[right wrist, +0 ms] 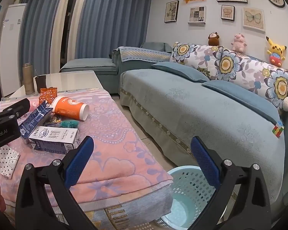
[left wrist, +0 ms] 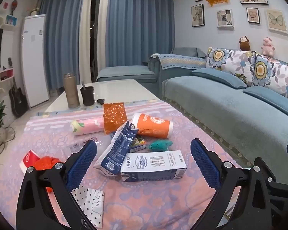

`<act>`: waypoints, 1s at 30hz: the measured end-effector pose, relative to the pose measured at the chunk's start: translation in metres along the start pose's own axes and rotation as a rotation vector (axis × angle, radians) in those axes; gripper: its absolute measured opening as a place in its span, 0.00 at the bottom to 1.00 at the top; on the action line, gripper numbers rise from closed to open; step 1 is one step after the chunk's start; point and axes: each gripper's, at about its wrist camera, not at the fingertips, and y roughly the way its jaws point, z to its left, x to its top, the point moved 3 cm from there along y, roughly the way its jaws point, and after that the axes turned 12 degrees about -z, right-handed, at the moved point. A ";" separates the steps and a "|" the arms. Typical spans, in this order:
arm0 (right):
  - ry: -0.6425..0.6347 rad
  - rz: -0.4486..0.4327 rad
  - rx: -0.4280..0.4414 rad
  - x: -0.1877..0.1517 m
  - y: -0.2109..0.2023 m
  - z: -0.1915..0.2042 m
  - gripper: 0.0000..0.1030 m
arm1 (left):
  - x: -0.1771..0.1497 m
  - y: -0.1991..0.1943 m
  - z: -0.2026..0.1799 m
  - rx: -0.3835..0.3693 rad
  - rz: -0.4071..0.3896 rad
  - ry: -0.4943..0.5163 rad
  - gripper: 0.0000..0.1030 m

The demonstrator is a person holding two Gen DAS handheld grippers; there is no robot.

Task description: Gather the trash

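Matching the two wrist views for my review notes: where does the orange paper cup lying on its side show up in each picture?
Left wrist view: the orange paper cup lies centre, slightly above the middle, beyond the white milk carton.
Right wrist view: the cup sits left of centre in the upper half, again beyond the carton.
Shared landmark: the white milk carton lying flat on the pink blanket.
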 end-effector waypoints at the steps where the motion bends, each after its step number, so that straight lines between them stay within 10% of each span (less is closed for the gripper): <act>1: 0.000 -0.001 0.000 0.000 0.000 0.000 0.93 | 0.000 -0.001 -0.001 -0.001 -0.005 0.002 0.92; 30: 0.009 0.015 0.014 -0.002 0.001 -0.004 0.93 | -0.004 -0.002 0.003 0.006 -0.022 0.028 0.92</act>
